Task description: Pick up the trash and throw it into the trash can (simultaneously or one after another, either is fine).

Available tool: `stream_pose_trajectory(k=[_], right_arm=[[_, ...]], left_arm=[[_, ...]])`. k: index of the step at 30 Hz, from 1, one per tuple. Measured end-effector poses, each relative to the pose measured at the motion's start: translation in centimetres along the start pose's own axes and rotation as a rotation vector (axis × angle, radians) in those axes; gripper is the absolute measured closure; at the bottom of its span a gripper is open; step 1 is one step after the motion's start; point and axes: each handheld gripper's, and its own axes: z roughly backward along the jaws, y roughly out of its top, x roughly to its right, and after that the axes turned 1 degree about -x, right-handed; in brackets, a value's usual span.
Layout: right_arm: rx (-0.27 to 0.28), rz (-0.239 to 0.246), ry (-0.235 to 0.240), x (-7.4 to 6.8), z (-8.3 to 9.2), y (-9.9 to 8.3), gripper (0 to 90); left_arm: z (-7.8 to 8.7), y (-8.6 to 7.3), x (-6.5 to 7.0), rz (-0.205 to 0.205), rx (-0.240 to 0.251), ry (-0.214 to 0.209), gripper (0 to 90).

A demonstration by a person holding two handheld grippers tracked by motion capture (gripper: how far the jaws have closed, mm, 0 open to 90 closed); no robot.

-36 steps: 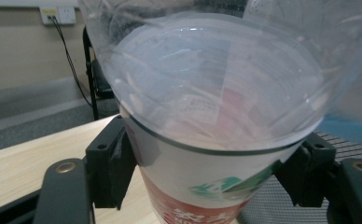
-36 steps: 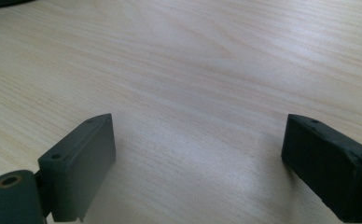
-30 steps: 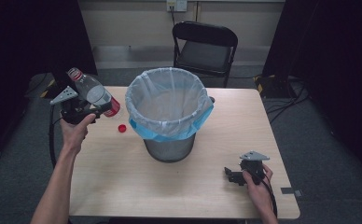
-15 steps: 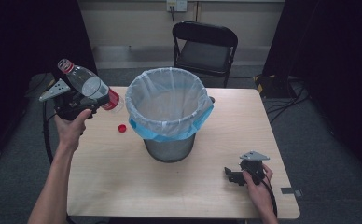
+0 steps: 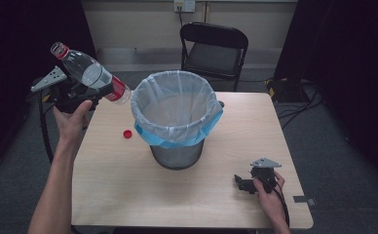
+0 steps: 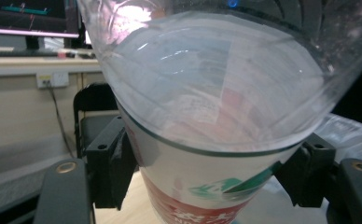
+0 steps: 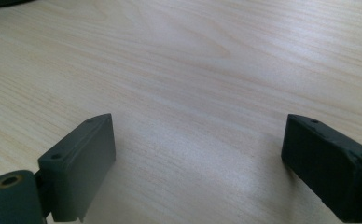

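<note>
My left gripper (image 5: 87, 92) is clamped on the clear plastic bottle (image 5: 90, 73), pads pressed to its lower body at the red-and-white label, as the left gripper view shows; the bottle is raised off the table (image 5: 128, 185), tilted, its open neck pointing to ten o'clock and its base toward the lined bin (image 5: 176, 117), just beside the rim at the bin's ten o'clock. It looks empty, so I judge it light, thin-walled and springy; squeeze hard and it will buckle, and the label film could slip, so the labelled waist is the sound place to hold. Its red cap (image 5: 127, 134) lies on the table at the bin's nine o'clock. My right gripper (image 5: 248, 184) rests on the table at the bin's five o'clock, jaws wide apart, holding nothing.
</note>
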Motion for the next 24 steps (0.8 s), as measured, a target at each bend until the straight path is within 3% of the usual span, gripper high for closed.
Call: stream_pose_trajectory(k=[9,12,15,19,24], right_arm=[[0.0,0.0,0.0,0.0,0.0,0.0,8.9],[0.0,0.0,0.0,0.0,0.0,0.0,8.9],[0.0,0.0,0.0,0.0,0.0,0.0,8.9],[0.001,0.001,-0.001,0.0,0.0,0.0,8.9],[0.0,0.001,0.0,0.0,0.0,0.0,9.0]], left_arm=[[0.1,2.1,0.9,0.016,0.053,-0.047,29.5],[0.1,2.9,1.6,0.018,0.08,-0.086,29.6],[0.0,3.3,2.2,0.03,0.087,-0.105,29.6],[-0.6,3.7,3.1,0.015,0.083,-0.135,29.6],[-1.5,4.0,4.2,0.017,0.083,-0.198,29.7]])
